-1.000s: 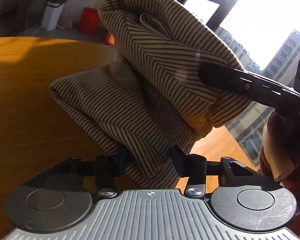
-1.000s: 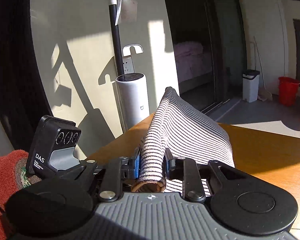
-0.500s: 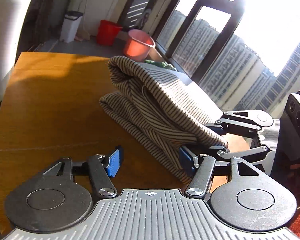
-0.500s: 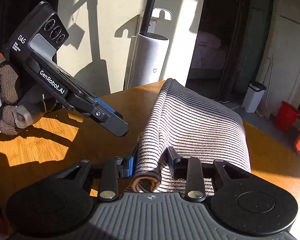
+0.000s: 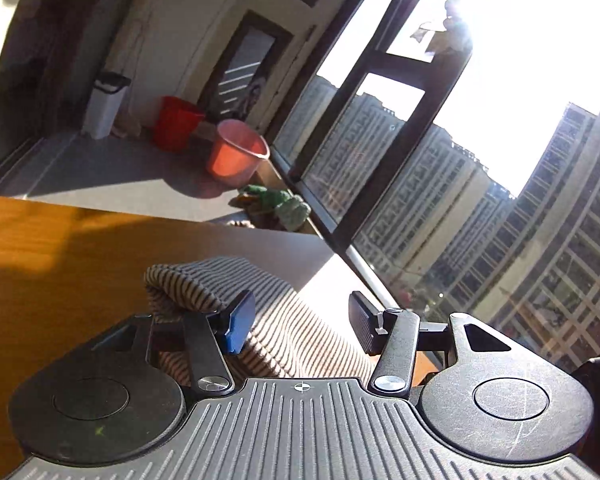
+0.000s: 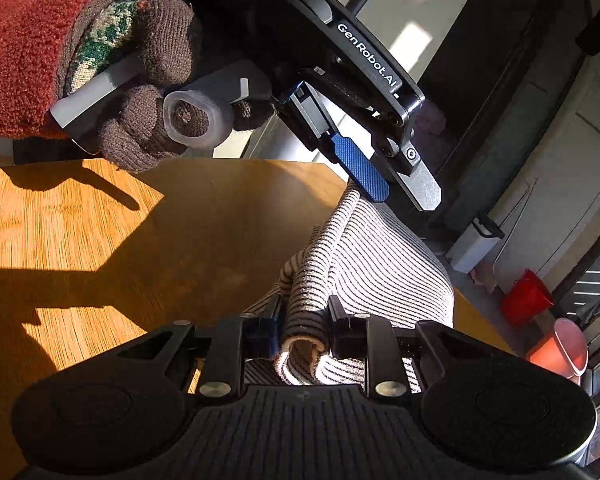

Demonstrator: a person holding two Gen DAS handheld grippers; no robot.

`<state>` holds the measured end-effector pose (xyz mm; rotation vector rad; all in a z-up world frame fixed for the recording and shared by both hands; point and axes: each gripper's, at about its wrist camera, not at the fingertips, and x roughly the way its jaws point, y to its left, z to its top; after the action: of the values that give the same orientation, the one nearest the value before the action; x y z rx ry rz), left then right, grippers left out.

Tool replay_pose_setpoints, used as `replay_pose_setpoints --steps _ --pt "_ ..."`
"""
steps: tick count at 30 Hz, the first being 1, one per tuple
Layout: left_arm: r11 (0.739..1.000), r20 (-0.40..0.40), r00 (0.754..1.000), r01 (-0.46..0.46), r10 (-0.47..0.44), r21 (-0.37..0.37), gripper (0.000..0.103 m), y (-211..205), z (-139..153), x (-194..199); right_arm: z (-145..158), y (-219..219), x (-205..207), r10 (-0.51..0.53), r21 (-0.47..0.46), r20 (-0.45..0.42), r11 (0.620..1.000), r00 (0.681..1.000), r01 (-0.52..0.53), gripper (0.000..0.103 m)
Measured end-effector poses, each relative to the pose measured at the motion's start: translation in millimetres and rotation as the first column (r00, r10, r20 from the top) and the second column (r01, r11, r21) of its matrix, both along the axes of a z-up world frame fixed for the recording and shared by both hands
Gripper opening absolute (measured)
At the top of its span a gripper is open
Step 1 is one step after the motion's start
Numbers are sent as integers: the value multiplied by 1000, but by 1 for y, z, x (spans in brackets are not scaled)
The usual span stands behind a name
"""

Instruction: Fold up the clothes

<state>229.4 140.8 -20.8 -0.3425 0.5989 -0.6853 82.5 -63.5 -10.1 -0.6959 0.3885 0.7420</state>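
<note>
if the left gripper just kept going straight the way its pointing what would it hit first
Probably the striped garment. The left gripper points shallowly down with its jaws closing on nothing, the folded cloth lying just below and ahead of the gap. If it clears that, the wooden table comes next; depth is hard to judge.

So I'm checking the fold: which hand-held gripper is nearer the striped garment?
Right. The right hand-held gripper is clamped on the striped garment; the left hand-held gripper hovers above it, closing on nothing.
</note>
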Motion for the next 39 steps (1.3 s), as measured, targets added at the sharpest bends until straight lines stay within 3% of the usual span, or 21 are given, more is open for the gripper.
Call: replay_pose_setpoints --steps 2,5,9,12,14,17,20,24,27,30,32,34,37,39 --pt "999 -23 1000 -19 20 34 55 -4 -12 7 -12 2 -6 10 -9 3 1000 1000 -10 29" --pt "994 -61 996 -57 63 97 45 2 -32 19 -3 -5 -1 37 109 -70 994 997 -29 51" --pt "986 -41 996 -67 75 156 45 10 -36 19 36 -37 21 97 360 -222 933 970 -11 52" --pt "984 -34 997 -68 75 166 46 11 -39 18 55 -60 39 29 461 -240 883 970 87 53" --pt "985 -33 996 -73 79 158 46 12 -42 18 51 -69 55 -68 444 -247 879 966 176 53" --pt "985 -28 996 -75 81 157 47 11 -42 15 8 -58 73 -157 326 -316 908 936 263 52" --pt "981 -22 995 -88 93 174 49 10 -43 10 -5 -46 58 -190 306 -232 917 954 257 52" --pt "978 -80 981 -165 176 128 52 19 -34 2 -5 -42 51 -202 307 -240 912 949 272 52" --pt "982 -43 984 -167 171 84 56 15 -20 -14 -7 -40 45 -194 302 -236 917 952 261 52" --pt "974 -7 992 -125 128 188 54 -6 -24 -21 4 -52 52 -102 350 -316 911 943 216 54" --pt "960 6 992 -120 123 254 54 -14 -32 -21 14 -67 62 -61 409 -387 883 920 230 58" --pt "959 15 993 -116 116 260 54 -15 -34 -22 26 -86 76 -32 479 -462 832 886 280 68" --pt "962 11 994 -105 106 253 55 -13 -35 -21 39 -108 105 -110 506 -464 781 879 365 70" --pt "962 10 995 -100 101 253 56 -13 -36 -21 42 -106 126 -173 488 -450 774 876 403 70"
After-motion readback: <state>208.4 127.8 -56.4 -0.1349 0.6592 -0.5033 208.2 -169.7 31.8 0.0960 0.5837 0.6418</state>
